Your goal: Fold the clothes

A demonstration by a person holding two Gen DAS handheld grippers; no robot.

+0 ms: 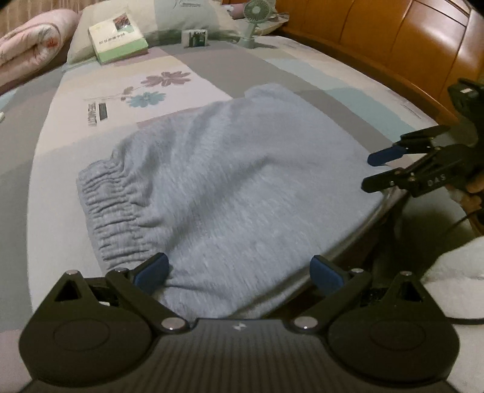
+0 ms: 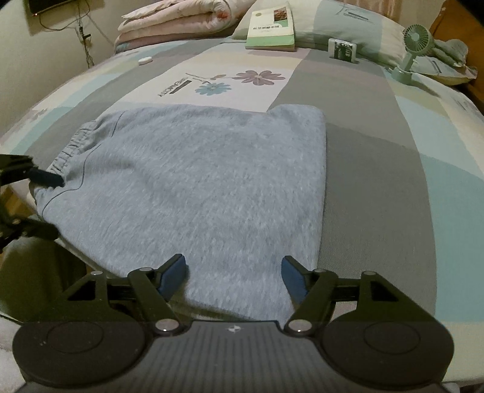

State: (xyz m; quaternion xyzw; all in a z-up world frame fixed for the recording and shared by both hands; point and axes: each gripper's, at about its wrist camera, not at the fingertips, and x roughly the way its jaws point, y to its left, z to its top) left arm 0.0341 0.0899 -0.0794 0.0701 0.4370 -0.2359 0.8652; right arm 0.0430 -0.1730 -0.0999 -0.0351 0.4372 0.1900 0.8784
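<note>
Light grey-blue fleece trousers (image 1: 227,181) (image 2: 196,187) lie folded flat on the patterned bed sheet (image 1: 181,84), with the elastic waistband (image 1: 112,217) at their left end. My left gripper (image 1: 239,269) is open above the near edge of the cloth beside the waistband, and its blue pads stand wide apart. My right gripper (image 2: 233,266) is open over the near edge at the other end, with cloth below the gap and no pad pressing on it. Each gripper shows in the other's view: the right one (image 1: 372,172) at the right side, the left one (image 2: 54,207) at the left.
A green-and-white book (image 2: 270,28), a small box (image 2: 343,50) and a green desk fan (image 2: 414,45) sit by the pillow at the far end. A rolled pink quilt (image 2: 169,21) lies far left. A wooden bed frame (image 1: 393,45) runs along the right. The bed's edge is just below the grippers.
</note>
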